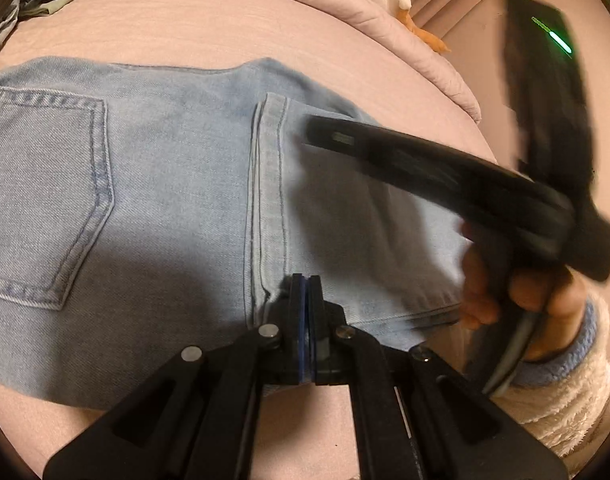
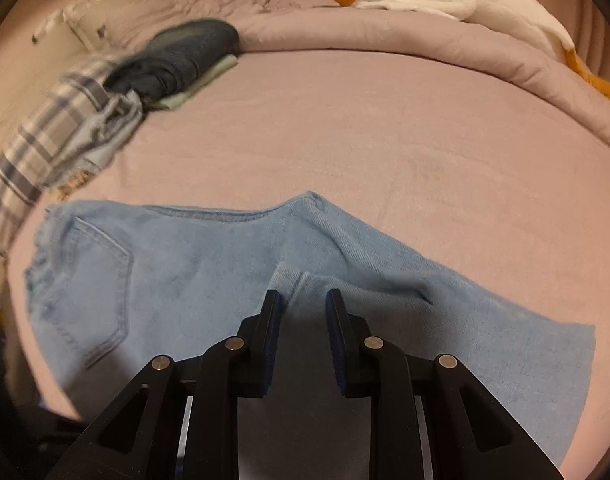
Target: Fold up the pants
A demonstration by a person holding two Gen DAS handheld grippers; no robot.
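Light-blue jeans (image 1: 165,184) lie folded flat on pink bed sheet (image 2: 385,128), back pocket (image 1: 45,200) up. Left tongs (image 1: 305,284) fully closed, pinching hem edge near seam. Right tongs (image 2: 303,300) partly open over jeans, nothing between pads; hand (image 1: 517,292) on its grip. Clothes pile (image 2: 145,76), plush goose (image 2: 425,0) far side.

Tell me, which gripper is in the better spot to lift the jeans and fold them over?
Probably the left gripper: its jaws are shut on the jeans hem edge. The right gripper is open above the denim, holding nothing.
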